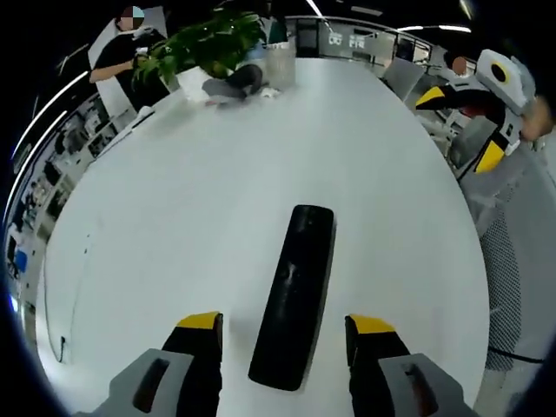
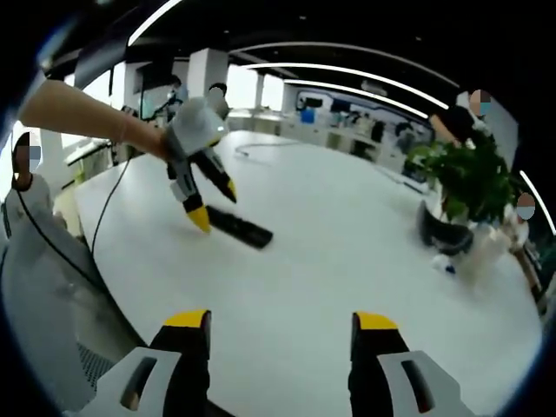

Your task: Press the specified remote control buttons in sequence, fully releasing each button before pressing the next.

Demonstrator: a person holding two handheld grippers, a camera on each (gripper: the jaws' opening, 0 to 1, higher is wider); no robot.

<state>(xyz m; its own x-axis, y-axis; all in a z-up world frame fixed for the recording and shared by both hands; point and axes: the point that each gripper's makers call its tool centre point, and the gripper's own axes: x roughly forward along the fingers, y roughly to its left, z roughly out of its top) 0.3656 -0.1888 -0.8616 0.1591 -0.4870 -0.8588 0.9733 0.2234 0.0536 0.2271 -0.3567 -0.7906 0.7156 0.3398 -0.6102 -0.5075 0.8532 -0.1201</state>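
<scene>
Remote [image 1: 294,295] lies between wide-open left tongs [image 1: 285,330]; right tongs [image 2: 282,326] open, empty.

A wide white table [image 1: 174,226] lies mostly bare — open surface on every side of the black remote control [image 1: 294,295]. At its far end a potted plant [image 1: 208,43] and a grey bundle beside it block that edge. A thin cable [image 1: 65,339] trails along 1 rim. In the right gripper view, a mesh chair back [image 2: 52,304] crowds the near side — people stand past the table's edges.
</scene>
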